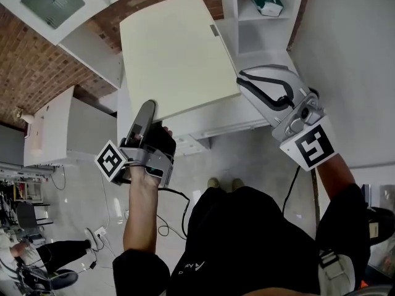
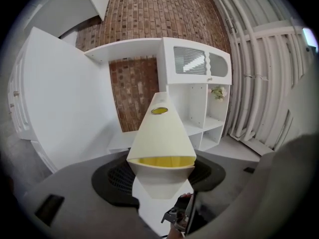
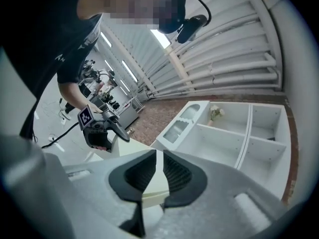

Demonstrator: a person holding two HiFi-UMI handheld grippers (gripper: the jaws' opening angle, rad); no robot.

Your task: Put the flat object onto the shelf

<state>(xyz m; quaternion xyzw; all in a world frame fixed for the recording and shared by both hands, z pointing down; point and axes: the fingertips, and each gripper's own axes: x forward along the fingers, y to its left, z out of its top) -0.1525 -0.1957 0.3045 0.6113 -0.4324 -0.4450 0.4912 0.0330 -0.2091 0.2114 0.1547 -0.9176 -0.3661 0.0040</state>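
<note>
One cream flat board (image 1: 176, 51), two claws clamped on it — left claw (image 1: 149, 108) at near edge, right claw (image 1: 242, 79) at corner

The person wore a black short-sleeved top (image 1: 247, 239) and pale shoes (image 1: 225, 182). The left claw (image 1: 148, 106) and right claw (image 1: 244, 82) had grey shells and black ribbed pads (image 3: 130, 177). Each carried a white cube with black square markers, the left cube (image 1: 112, 160) and the right cube (image 1: 314, 144). Thin black cables ran from both, the left cable (image 1: 176, 194) and the right cable (image 1: 291, 187).
</note>
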